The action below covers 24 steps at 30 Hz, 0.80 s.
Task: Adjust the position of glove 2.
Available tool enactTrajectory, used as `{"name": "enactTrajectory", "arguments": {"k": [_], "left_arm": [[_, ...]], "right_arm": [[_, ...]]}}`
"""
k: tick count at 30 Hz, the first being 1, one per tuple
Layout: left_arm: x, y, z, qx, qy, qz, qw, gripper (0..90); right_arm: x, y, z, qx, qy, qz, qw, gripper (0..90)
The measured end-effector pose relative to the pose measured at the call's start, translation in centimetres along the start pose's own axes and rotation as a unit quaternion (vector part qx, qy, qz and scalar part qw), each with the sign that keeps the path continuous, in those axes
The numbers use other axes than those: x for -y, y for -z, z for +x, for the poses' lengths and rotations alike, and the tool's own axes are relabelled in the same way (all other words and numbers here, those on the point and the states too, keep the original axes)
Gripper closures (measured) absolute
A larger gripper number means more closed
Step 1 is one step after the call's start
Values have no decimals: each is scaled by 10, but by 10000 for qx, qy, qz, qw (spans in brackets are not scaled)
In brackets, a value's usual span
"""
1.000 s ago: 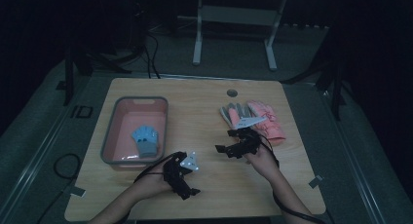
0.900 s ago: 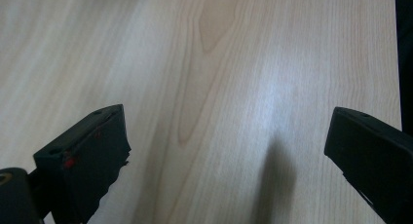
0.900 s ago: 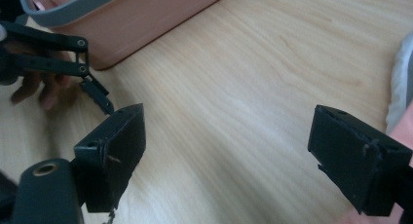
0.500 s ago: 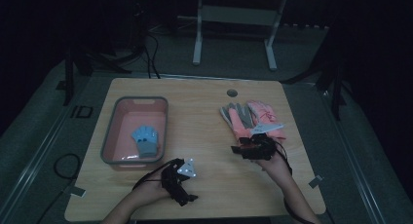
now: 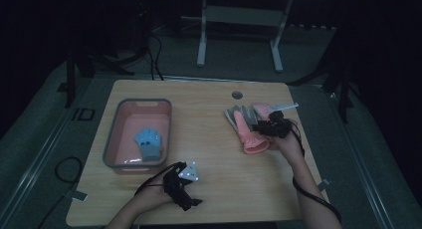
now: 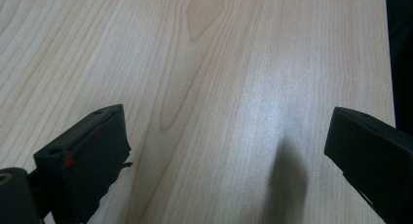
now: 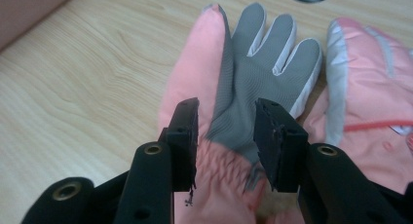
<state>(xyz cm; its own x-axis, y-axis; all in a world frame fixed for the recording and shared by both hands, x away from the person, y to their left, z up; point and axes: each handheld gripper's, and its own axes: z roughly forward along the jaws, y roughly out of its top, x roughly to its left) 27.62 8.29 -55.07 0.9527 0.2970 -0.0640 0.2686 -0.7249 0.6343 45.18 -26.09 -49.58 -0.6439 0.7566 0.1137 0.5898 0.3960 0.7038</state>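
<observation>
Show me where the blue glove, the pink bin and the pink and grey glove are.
blue glove [image 5: 150, 142], high view, on its palm.
pink bin [image 5: 112, 139], high view, on its grey left rim.
pink and grey glove [image 7: 243, 107], right gripper view, on the grey palm between the claw's jaws.

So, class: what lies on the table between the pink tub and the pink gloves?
Nothing. In the high view the stretch of table between the tub and the gloves is bare wood.
</observation>
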Motion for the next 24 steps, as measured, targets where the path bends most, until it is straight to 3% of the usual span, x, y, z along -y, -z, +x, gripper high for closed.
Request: {"name": "enactTrajectory", "arguments": {"k": [2,7,9,11,14,16,19,20,24], "left_arm": [[0,-1,0,4,-24,16,10000,25],[1,-1,1,11,-15,38,10000,26],[2,-1,1,-11,-61,54,10000,26],[2,-2,1,-20,-58,59,10000,25],[1,-2,0,-39,-69,59,10000,26],[1,-2,-1,-41,-75,35,10000,25],[1,0,-1,-97,-137,8,9999,25],[1,0,0,-104,-124,-3,9999,25],[3,3,0,-141,-149,-19,9998,25]], "right_arm": [[-2,-8,-2,36,14,54,10000,613],[-6,-31,-7,184,11,554,9983,643],[-10,-37,-7,273,-64,879,9957,655],[-14,-42,-5,340,30,1137,9929,663],[-17,-46,2,519,161,1309,9899,740],[-16,-48,8,722,179,1275,9891,788],[-14,-45,12,871,-301,1045,9902,859],[-14,-43,15,910,-327,1003,9903,870],[-20,-29,34,832,-572,769,9919,884]]}}
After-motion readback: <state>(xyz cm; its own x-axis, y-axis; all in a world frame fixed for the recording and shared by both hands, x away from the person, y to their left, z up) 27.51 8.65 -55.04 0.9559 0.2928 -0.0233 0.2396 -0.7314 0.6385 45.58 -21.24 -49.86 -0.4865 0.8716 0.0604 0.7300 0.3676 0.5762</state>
